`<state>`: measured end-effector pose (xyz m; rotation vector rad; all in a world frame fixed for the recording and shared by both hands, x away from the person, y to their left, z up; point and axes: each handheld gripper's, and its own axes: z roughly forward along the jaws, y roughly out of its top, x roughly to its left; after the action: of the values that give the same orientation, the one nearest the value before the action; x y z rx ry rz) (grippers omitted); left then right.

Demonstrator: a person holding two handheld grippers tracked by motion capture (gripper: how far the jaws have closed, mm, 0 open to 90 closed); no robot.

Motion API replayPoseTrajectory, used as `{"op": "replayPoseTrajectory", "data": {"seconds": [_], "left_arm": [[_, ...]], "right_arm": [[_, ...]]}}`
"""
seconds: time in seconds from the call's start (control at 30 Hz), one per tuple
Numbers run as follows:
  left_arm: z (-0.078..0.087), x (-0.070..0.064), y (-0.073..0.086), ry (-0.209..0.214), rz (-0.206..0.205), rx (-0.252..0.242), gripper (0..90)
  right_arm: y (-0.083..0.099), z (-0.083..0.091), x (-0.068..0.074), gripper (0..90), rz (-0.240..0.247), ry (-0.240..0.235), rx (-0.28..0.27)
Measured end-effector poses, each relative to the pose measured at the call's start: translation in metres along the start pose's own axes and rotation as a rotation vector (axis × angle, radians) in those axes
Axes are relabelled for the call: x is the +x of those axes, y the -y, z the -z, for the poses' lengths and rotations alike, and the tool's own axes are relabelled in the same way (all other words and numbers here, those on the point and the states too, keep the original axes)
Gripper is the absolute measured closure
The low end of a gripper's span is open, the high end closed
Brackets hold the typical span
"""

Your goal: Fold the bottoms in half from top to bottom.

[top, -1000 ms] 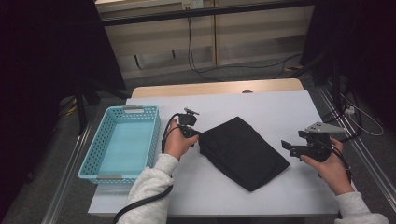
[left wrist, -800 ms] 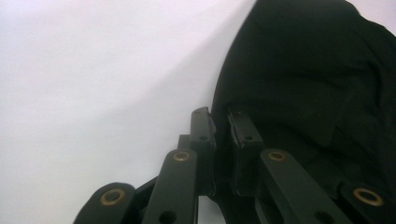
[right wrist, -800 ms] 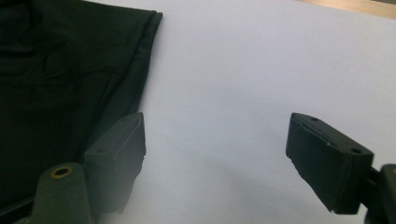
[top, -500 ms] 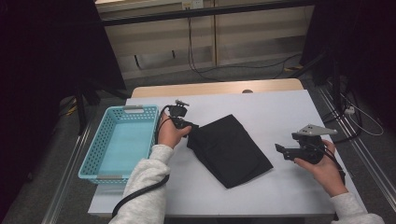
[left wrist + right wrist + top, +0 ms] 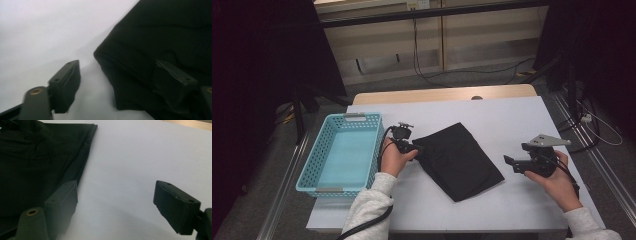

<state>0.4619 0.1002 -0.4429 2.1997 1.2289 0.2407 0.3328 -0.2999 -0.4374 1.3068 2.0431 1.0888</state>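
A white table (image 5: 512, 120) carries a folded black cloth (image 5: 457, 160) near its middle and a light blue plastic basket (image 5: 343, 152) at its left edge.

black cloth (image 5: 37, 157) cut off left; left gripper view blurred

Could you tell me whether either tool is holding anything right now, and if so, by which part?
Nothing is held. The left tool is open, its jaws straddling the near corner of the folded black cloth without closing on it. The right tool is open over bare table.
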Motion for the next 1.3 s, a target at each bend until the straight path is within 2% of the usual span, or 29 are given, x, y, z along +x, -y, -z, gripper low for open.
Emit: {"op": "replayPoseTrajectory", "data": {"seconds": [0.03, 0.1, 0.13, 0.17, 0.37, 0.5, 0.6, 0.7, 0.73, 0.8, 0.93, 1.07, 1.17, 1.3], "left_arm": [[-0.003, -0.001, 0.002, -0.003, 0.006, 0.008, 21.3], [-0.004, -0.004, 0.006, -0.020, -0.001, -0.013, 18.7], [-0.005, -0.006, 0.007, -0.030, -0.029, -0.015, 18.9], [-0.005, -0.007, 0.008, -0.038, -0.036, -0.024, 18.4], [-0.008, -0.011, 0.011, -0.058, -0.026, -0.044, 14.4], [-0.007, -0.013, 0.008, -0.076, -0.019, -0.013, 16.4], [-0.005, -0.014, 0.004, -0.078, 0.003, 0.009, 27.6], [-0.004, -0.015, 0.001, -0.072, 0.009, 0.025, 33.4], [-0.003, -0.014, 0.000, -0.064, 0.014, 0.032, 36.8], [-0.001, -0.012, -0.002, -0.049, 0.036, 0.043, 49.9], [-0.001, -0.013, -0.004, -0.023, 0.069, 0.065, 60.6], [-0.003, -0.014, -0.007, 0.031, 0.119, 0.088, 77.6], [-0.003, -0.010, -0.011, 0.058, 0.144, 0.109, 80.2], [-0.002, -0.001, -0.016, 0.095, 0.195, 0.112, 81.3]], "right_arm": [[0.000, 0.000, 0.001, 19.1, 0.004, -0.001, 0.000], [0.000, -0.001, 0.002, 19.1, 0.010, -0.006, -0.001], [0.000, -0.001, 0.002, 19.1, 0.010, -0.009, 0.000], [0.000, -0.001, 0.002, 19.1, 0.013, -0.009, 0.000], [0.001, -0.002, 0.006, 19.1, 0.015, -0.015, 0.003], [0.000, -0.002, 0.009, 19.1, 0.022, -0.019, 0.002], [0.000, -0.004, 0.011, 19.0, 0.024, -0.021, 0.005], [0.001, -0.006, 0.013, 19.0, 0.026, -0.028, 0.010], [0.000, -0.006, 0.014, 18.9, 0.024, -0.029, 0.012], [0.000, -0.008, 0.016, 18.8, 0.024, -0.029, 0.010], [-0.001, -0.008, 0.018, 18.7, 0.031, -0.035, 0.008], [0.000, -0.008, 0.018, 18.7, 0.030, -0.037, 0.009], [0.000, -0.009, 0.018, 18.6, 0.030, -0.035, 0.013], [0.000, -0.010, 0.019, 18.0, 0.028, -0.030, 0.006]]}}
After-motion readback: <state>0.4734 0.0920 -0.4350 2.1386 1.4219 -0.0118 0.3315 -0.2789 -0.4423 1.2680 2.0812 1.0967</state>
